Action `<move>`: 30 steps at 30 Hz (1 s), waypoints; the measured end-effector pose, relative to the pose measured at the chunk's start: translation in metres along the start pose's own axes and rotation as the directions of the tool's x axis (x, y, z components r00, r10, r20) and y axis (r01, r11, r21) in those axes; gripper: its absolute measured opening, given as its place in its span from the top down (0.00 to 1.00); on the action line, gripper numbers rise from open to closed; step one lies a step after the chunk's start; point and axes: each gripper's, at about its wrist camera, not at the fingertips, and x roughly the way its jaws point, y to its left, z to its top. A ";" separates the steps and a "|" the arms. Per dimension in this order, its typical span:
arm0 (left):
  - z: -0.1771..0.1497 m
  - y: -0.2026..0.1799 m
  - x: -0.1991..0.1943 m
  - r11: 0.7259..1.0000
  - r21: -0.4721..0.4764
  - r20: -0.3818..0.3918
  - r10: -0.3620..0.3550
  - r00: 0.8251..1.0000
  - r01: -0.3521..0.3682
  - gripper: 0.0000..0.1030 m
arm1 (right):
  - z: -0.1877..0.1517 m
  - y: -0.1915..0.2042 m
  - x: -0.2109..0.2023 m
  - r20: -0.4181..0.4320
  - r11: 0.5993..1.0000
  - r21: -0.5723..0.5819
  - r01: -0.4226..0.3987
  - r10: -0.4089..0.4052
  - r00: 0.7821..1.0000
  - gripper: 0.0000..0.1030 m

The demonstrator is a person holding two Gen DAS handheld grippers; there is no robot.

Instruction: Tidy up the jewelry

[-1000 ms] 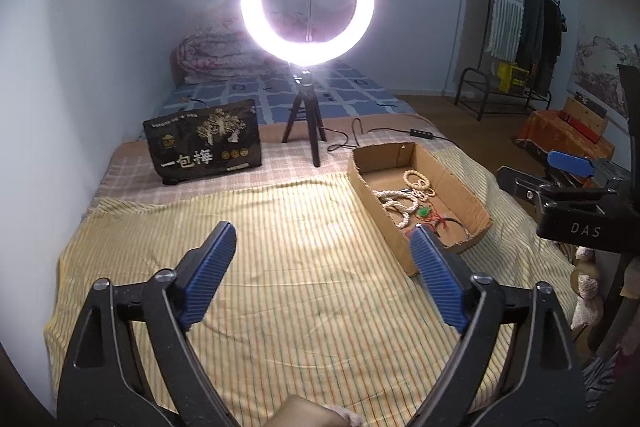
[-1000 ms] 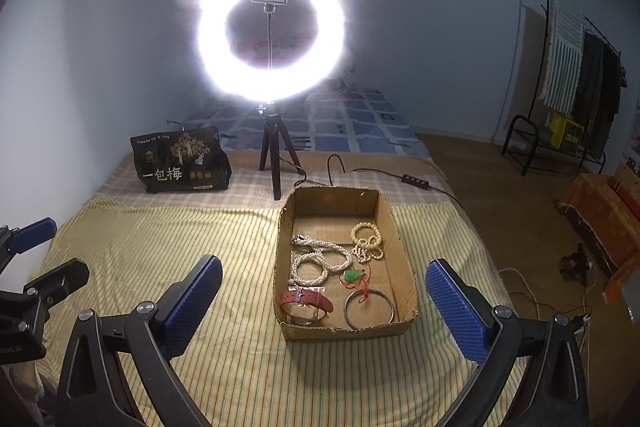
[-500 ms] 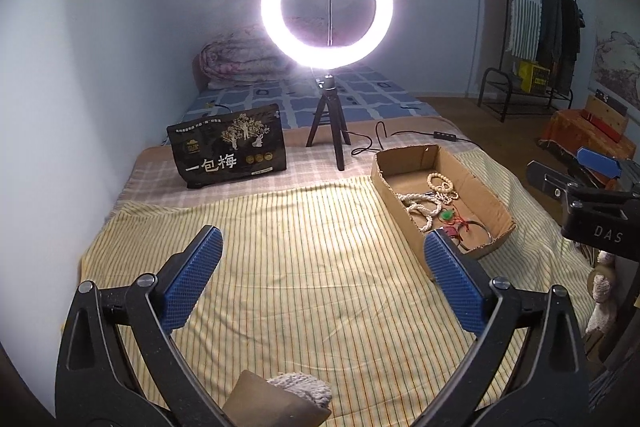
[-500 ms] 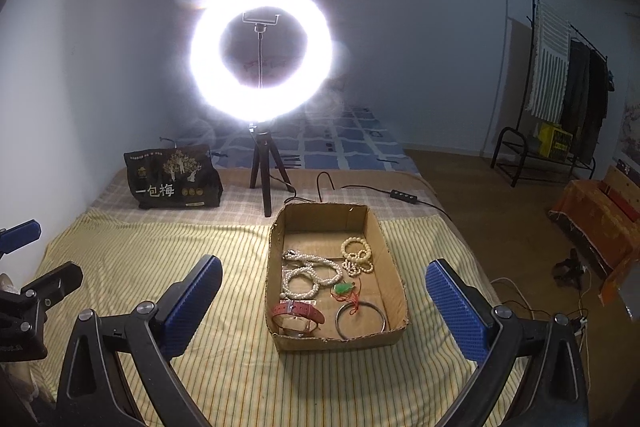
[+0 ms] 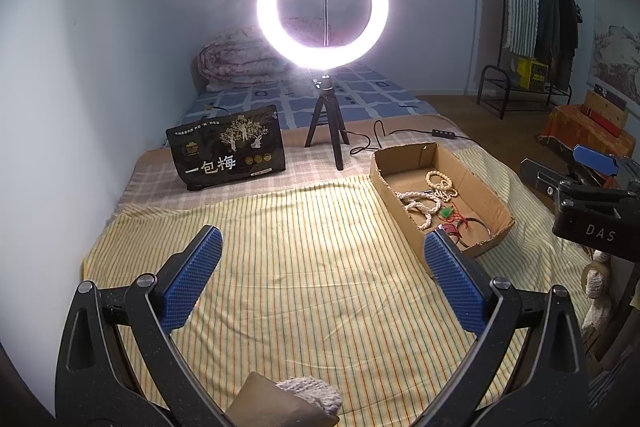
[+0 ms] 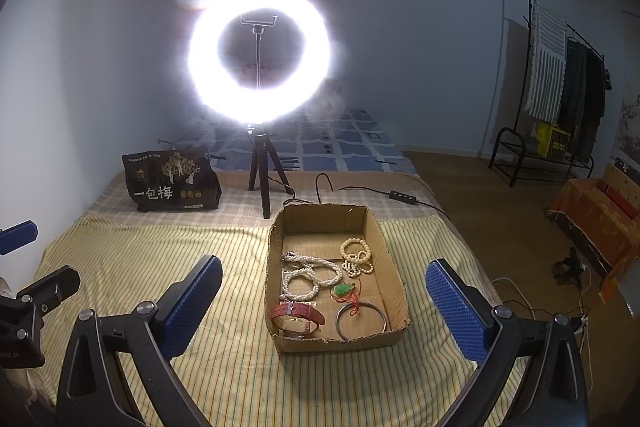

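Note:
A shallow cardboard box [image 6: 280,341] lies on the yellow striped cloth [image 6: 160,259]. Inside lie a white pearl necklace [image 6: 308,275], a cream bead bracelet [image 6: 356,255], a green pendant on red cord [image 6: 344,289], a red watch strap [image 6: 298,313] and a metal bangle [image 6: 362,321]. My right gripper [image 6: 324,267] hangs open in front of the box, nothing between its blue pads. My left gripper [image 5: 322,243] is open wide over bare cloth, left of the box [image 5: 384,187]. Each gripper shows at the edge of the other's view.
A lit ring light on a small tripod [image 5: 324,131] stands behind the box, its cable [image 6: 400,195] trailing right. A black printed bag [image 5: 228,155] rests at the back left. A wall runs along the left; floor and a clothes rack [image 5: 528,27] are to the right. A knitted cuff [image 5: 308,391] shows below.
My left gripper's jaws have spread wider. Both views have shifted only slightly; the box and jewelry lie as before.

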 end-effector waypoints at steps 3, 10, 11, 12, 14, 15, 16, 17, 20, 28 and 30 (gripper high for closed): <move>0.000 0.000 0.000 1.000 -0.001 -0.002 -0.003 1.000 0.003 0.00 | 0.000 0.000 0.000 -0.002 1.000 0.001 -0.002 0.002 1.000 0.00; 0.000 -0.001 -0.001 1.000 0.001 -0.002 -0.002 1.000 0.002 0.00 | 0.000 0.000 0.000 -0.006 1.000 0.006 -0.005 0.005 1.000 0.00; 0.000 -0.001 -0.001 1.000 0.000 -0.002 -0.002 1.000 0.002 0.00 | -0.001 0.000 0.000 -0.005 1.000 0.006 -0.006 0.006 1.000 0.00; 0.000 -0.001 -0.001 1.000 -0.001 -0.001 -0.001 1.000 0.001 0.00 | -0.001 0.000 0.000 -0.006 1.000 0.007 -0.005 0.005 1.000 0.00; 0.000 -0.001 -0.001 1.000 0.000 0.000 -0.001 1.000 0.001 0.00 | -0.001 0.000 0.000 -0.006 1.000 0.006 -0.006 0.006 1.000 0.00; 0.001 -0.001 -0.001 1.000 0.001 -0.001 -0.002 1.000 0.002 0.00 | -0.001 0.000 0.001 -0.007 1.000 0.006 -0.007 0.007 1.000 0.00; 0.001 -0.001 -0.001 1.000 0.001 -0.001 -0.002 1.000 0.002 0.00 | -0.001 0.000 0.001 -0.008 1.000 0.007 -0.007 0.007 1.000 0.00; 0.001 -0.001 -0.001 1.000 0.002 -0.001 -0.001 1.000 0.001 0.00 | -0.001 0.001 0.001 -0.008 1.000 0.007 -0.007 0.007 1.000 0.00; 0.001 -0.001 -0.001 1.000 0.002 -0.002 -0.001 1.000 0.001 0.00 | -0.001 0.001 0.001 -0.009 1.000 0.006 -0.007 0.007 1.000 0.00; 0.001 -0.001 -0.002 1.000 0.004 0.000 -0.002 1.000 0.002 0.00 | -0.002 0.001 0.002 -0.015 1.000 0.010 -0.010 0.010 1.000 0.00; 0.001 0.000 -0.002 1.000 0.005 0.001 -0.002 1.000 0.002 0.00 | -0.002 0.002 0.003 -0.017 1.000 0.013 -0.011 0.011 1.000 0.00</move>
